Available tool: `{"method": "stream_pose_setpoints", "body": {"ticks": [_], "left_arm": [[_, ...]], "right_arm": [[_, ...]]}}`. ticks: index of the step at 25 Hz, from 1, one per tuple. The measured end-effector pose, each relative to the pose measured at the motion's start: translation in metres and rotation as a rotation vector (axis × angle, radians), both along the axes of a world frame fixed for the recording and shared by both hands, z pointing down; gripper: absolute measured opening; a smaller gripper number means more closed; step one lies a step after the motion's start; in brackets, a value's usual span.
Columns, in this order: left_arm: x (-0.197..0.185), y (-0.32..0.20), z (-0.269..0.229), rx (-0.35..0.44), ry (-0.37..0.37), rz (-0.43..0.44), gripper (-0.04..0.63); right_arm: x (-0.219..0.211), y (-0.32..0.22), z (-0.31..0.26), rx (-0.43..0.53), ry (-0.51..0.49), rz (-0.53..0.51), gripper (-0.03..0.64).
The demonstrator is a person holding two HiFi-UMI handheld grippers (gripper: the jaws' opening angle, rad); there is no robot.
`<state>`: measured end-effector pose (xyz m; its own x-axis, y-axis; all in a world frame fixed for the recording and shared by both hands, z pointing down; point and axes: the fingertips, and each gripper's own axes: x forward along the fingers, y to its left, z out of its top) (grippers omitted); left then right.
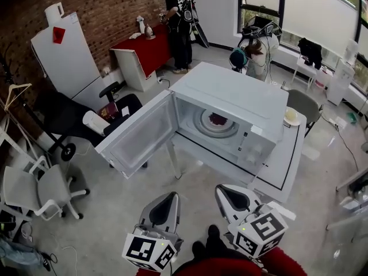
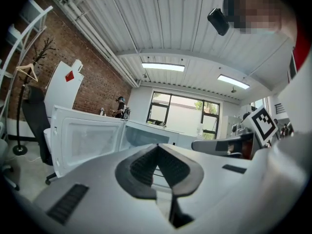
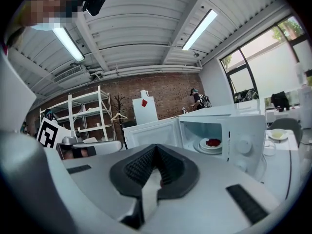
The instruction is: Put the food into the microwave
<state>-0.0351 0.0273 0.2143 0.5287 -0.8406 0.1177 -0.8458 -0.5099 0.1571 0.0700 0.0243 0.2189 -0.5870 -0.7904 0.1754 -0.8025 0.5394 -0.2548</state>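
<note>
**Desk:** Start at the jaws. What did you have?

**Operator:** On my left gripper (image 2: 157, 147) the jaws were pressed together, ribbed pads meeting, with nothing between them. My right gripper (image 3: 155, 147) was the same, closed on nothing. Both hung low by my body, well apart from the microwave (image 1: 241, 96).

**Desk:** And the food?

**Operator:** The red food (image 3: 213, 142) sat on a white plate (image 1: 202, 126) on the turntable, inside the cavity. By my reading the placing was done. The door (image 1: 138, 137) stood swung wide to the left, so shutting it looked like the step in hand.

**Desk:** How would you go at it?

**Operator:** I judged the left gripper the better placed. I'd keep its jaws closed and lay a flat side against the door's outer face near the free edge, far from the hinge. Then I'd push in one steady arc until the latch caught. Shove too hard and I reckoned the microwave could skid on the tabletop (image 1: 287, 160).

**Desk:** What was around it?

**Operator:** The tabletop was white, with a small dish (image 1: 291, 117) beside the microwave. The floor (image 1: 115, 211) was grey, with a black office chair (image 1: 69, 119) just beyond the door and a white chair (image 1: 46, 188) nearer me. Further back there was a brick wall (image 1: 115, 10), tall windows (image 1: 322, 10), and a person (image 1: 175, 22) standing at a red-covered table (image 1: 150, 48).
</note>
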Motion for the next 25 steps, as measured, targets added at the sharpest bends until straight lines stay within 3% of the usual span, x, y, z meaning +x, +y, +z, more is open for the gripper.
{"method": "stream_pose_setpoints", "body": {"ticks": [5,25], "left_arm": [[-0.001,0.017,0.001,0.015,-0.028,0.001,0.009],[-0.002,0.037,0.0,0.018,0.016,-0.033,0.009]], "right_arm": [[0.001,0.013,-0.001,0.023,0.012,-0.009,0.012],[-0.003,0.043,0.008,0.091,0.103,-0.034,0.012]]}}
